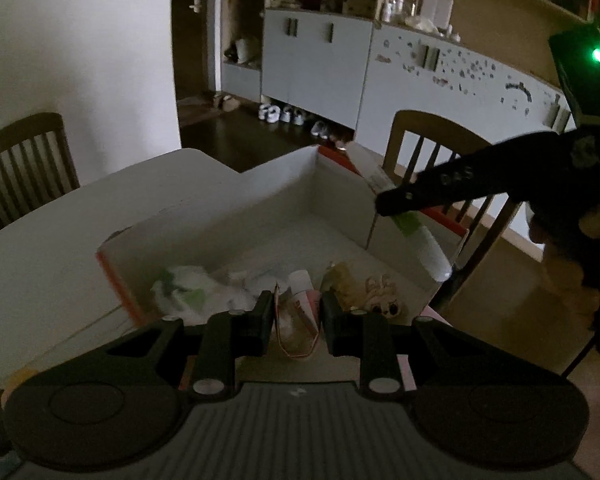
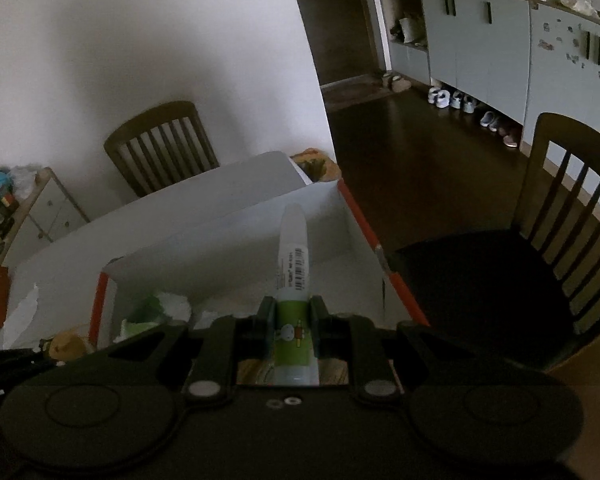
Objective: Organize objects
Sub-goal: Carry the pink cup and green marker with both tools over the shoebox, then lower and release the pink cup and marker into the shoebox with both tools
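Observation:
An open white cardboard box (image 1: 260, 216) with orange edges sits on the white table (image 1: 52, 240). Inside it lie a crumpled white-and-green packet (image 1: 188, 294), a yellowish item (image 1: 342, 278) and a small patterned item (image 1: 382, 296). My left gripper (image 1: 296, 320) is over the box's near end, shut on a clear pouch (image 1: 296, 336) with a red-orange rim. My right gripper (image 2: 294, 312) is shut on a white tube with a green label (image 2: 294, 332), which points forward over the box (image 2: 228, 240). In the left wrist view the right gripper (image 1: 396, 204) holds the tube (image 1: 424, 244) above the box's right wall.
A wooden chair (image 1: 432, 148) stands past the box on the right, its dark seat (image 2: 480, 280) beside the table. Another chair (image 2: 160, 144) is at the far side by the wall. A low drawer unit (image 2: 48, 208) with clutter is at the left. Shoes (image 2: 456, 100) line the cabinets.

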Demonstrator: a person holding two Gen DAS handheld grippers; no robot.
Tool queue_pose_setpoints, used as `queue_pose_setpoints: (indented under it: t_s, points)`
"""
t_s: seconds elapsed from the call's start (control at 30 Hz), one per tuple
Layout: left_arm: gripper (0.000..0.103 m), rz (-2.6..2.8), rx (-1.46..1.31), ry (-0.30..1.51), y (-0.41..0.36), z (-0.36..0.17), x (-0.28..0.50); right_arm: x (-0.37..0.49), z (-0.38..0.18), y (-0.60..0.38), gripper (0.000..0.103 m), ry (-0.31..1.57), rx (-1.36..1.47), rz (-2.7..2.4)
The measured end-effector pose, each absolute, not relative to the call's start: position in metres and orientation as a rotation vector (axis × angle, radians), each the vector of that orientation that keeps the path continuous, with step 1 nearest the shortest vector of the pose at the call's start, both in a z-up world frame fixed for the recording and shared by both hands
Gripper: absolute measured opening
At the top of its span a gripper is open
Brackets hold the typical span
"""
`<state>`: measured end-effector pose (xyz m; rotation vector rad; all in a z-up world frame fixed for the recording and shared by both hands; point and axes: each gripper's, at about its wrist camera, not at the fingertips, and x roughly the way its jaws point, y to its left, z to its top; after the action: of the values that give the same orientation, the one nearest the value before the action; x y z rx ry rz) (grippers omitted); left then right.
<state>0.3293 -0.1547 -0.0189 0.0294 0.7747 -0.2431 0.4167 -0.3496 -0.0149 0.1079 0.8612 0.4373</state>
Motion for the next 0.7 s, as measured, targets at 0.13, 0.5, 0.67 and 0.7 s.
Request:
queue_pose_setpoints:
  t_s: [0.13,0.5,0.67,0.7]
  points:
    - [0.025,-0.257,0.063,0.795,-0.171,-0.026,0.347,0.428,-0.028,-0.348,0.016,0.887,0.082,0.447]
    - [0.025,-0.293,0.134,0.893,-0.199,-0.057,0.378,0.445,-0.066,-0.343,0.016,0.989,0.022,0.427]
    - [0.025,-0.296,0.170,0.936,-0.208,-0.068,0.391,0.447,-0.077,-0.339,0.016,1.011,-0.013,0.415]
    - [0.025,-0.297,0.177,0.944,-0.210,-0.069,0.393,0.446,-0.078,-0.338,0.016,1.011,-0.023,0.413]
